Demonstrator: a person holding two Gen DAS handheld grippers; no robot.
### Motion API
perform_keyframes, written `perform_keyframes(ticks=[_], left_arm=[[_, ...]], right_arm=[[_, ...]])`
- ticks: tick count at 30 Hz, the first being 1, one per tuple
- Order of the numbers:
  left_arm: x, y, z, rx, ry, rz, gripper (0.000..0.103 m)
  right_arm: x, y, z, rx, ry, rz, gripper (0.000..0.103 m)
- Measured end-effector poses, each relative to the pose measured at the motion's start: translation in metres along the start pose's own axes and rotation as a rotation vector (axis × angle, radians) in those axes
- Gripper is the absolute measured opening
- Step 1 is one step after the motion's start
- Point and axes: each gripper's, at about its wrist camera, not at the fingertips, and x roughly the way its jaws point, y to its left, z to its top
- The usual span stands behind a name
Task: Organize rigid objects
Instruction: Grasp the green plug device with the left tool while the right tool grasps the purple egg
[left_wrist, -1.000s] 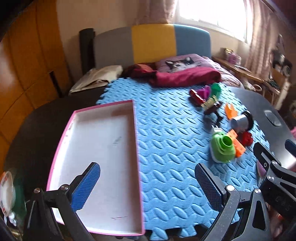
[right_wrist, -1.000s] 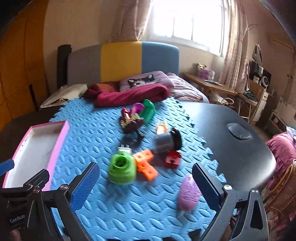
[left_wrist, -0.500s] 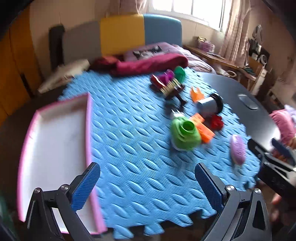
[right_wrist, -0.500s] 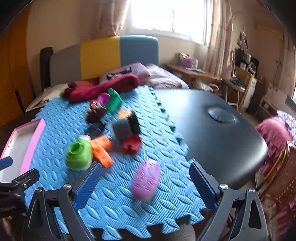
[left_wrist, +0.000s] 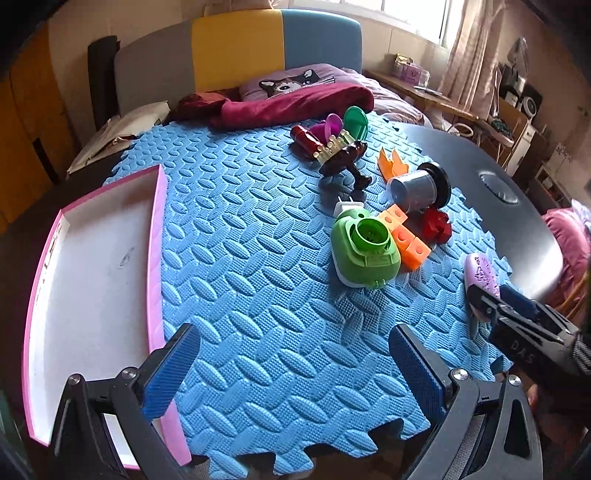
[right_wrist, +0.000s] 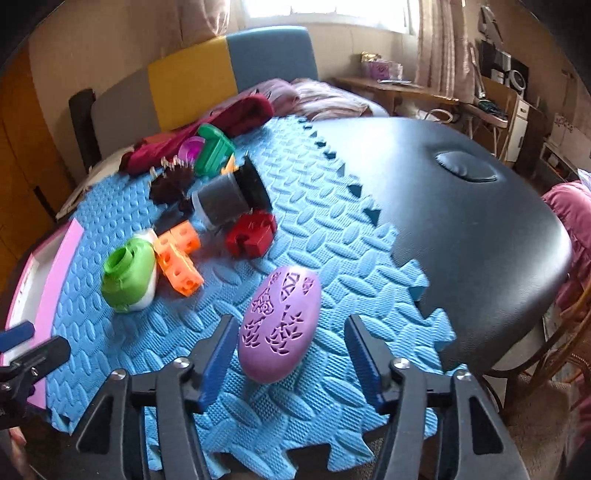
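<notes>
The right gripper (right_wrist: 291, 354) straddled the purple oval case (right_wrist: 280, 325), which lay on the blue foam mat (right_wrist: 332, 236) near its front right corner, well apart from the pink-rimmed tray (left_wrist: 155, 258) at the mat's left edge. Its fingers (right_wrist: 221, 354) had just been closing with the case between them, yet a gap showed on both sides, so nothing was gripped so far. The left gripper (left_wrist: 295, 365) hung over bare mat beside the tray, its fingers spread wide and empty. The step in hand looked like picking up the case for the tray. To do it well, the pads should meet the case across its narrow width, about halfway along its length, since the smooth rounded shell could squirt out if pinched near an end. Dropping a little lower first would put the pads at the widest bulge instead of on the upper curve. The green plug-in device (right_wrist: 129, 273) and orange blocks (right_wrist: 177, 254) sat clear to the left, so the lift had room.
</notes>
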Motion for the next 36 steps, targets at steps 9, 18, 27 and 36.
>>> perform_keyframes(ticks=[9,18,27,36], left_arm=[[0.017,-0.014,0.021,0.015,0.016,0.001,0.103],[0.044,-0.038,0.054,0.032,0.022,0.017,0.101],[0.068,-0.048,0.055,0.099,0.040,0.030,0.079],[0.074,-0.053,0.051,0.115,0.050,-0.019,0.053]], right_arm=[[0.007,0.003,-0.001,-0.038,-0.029,0.011,0.045],[0.007,0.000,-0.001,-0.039,-0.037,0.036,0.045],[0.007,-0.001,-0.002,-0.046,-0.039,0.039,0.045],[0.007,0.001,-0.003,-0.054,-0.045,0.033,0.045]])
